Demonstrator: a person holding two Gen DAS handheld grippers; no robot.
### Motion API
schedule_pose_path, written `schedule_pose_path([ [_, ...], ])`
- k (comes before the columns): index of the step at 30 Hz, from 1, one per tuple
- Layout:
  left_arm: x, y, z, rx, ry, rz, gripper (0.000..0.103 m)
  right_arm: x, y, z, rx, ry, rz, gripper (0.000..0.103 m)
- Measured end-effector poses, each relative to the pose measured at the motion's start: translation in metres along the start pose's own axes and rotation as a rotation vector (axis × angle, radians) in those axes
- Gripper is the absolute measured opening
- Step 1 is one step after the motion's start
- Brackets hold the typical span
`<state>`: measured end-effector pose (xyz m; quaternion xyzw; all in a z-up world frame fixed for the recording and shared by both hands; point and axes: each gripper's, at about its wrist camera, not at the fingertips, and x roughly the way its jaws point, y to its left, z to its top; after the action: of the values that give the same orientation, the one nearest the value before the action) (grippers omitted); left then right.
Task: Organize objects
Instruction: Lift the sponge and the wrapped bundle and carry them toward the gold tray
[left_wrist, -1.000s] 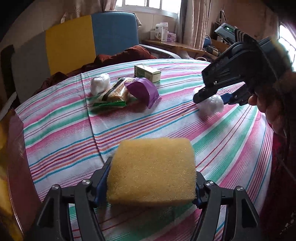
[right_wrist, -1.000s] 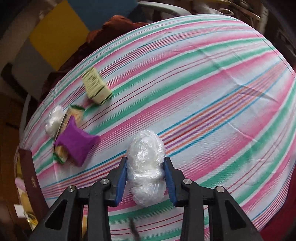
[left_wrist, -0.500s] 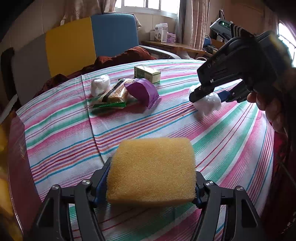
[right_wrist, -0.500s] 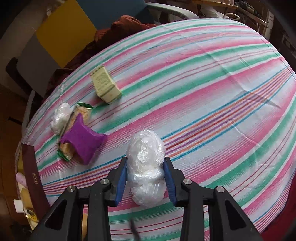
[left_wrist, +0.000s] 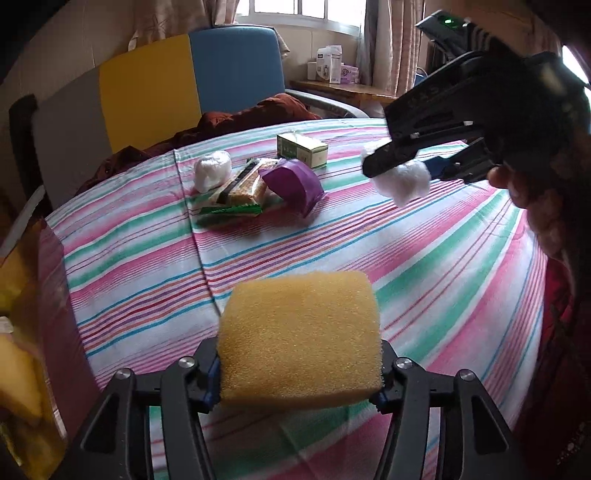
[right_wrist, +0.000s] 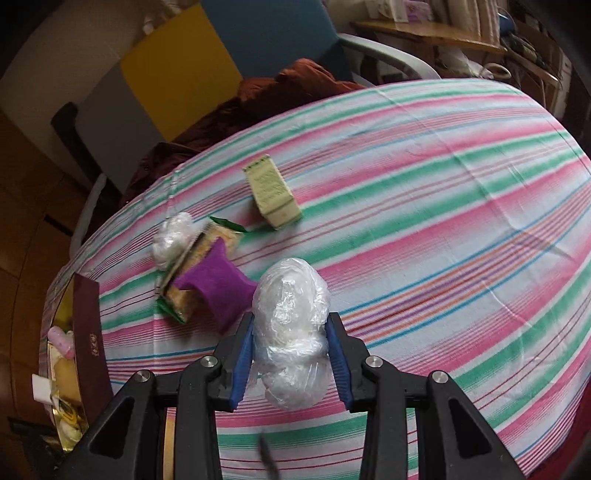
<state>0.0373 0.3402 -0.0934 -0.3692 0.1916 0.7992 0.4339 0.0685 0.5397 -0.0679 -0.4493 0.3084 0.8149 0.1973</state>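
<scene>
Right gripper (right_wrist: 291, 354) closed on the plastic-wrapped white bundle (right_wrist: 290, 332), blue pads pinching its waist, held in the air above the striped tablecloth (right_wrist: 443, 221). Left gripper (left_wrist: 300, 369) closed on the yellow sponge (left_wrist: 301, 336), gripped across its short sides, also off the cloth near the front edge.

Handling, judged: bundle looks light, squashy, crinkly film over soft white filling; film likely slick, so a mid-body pinch as now is safest, ends would slip out. Sponge is open-cell foam, very light, compresses under the pads, grippy and not fragile; side grip is fine.

Outward: a second white wrapped bundle (left_wrist: 212, 171) lies on the cloth, touching a clear-wrapped cracker pack (left_wrist: 245, 184) with green ends. A purple pouch (left_wrist: 291, 182), soft glossy film, leans on that pack. Just beyond, apart from them, a small pale green carton (left_wrist: 303, 149), stiff card, boxy. At the table's left edge a dark maroon box (right_wrist: 88, 332) with mixed items in it, contents blurred. Cloth is thin woven cotton, a seam running front to back. Behind: a blue, yellow and grey panelled chair back (left_wrist: 147, 92).
</scene>
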Motion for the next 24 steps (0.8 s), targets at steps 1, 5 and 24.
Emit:
schedule_pose_path([
  [1,-0.006,0.0,0.0,-0.004,-0.008,0.002,0.059,0.002,0.002,0.001,-0.004,-0.003,0.002,0.037],
  [5,-0.032,0.002,0.005,-0.014,-0.053,0.005,0.06,0.003,0.002,0.001,-0.001,-0.004,-0.003,0.037],
  [24,-0.134,0.068,0.0,-0.153,-0.199,0.187,0.061,-0.02,0.02,-0.006,-0.072,-0.125,-0.016,0.037],
])
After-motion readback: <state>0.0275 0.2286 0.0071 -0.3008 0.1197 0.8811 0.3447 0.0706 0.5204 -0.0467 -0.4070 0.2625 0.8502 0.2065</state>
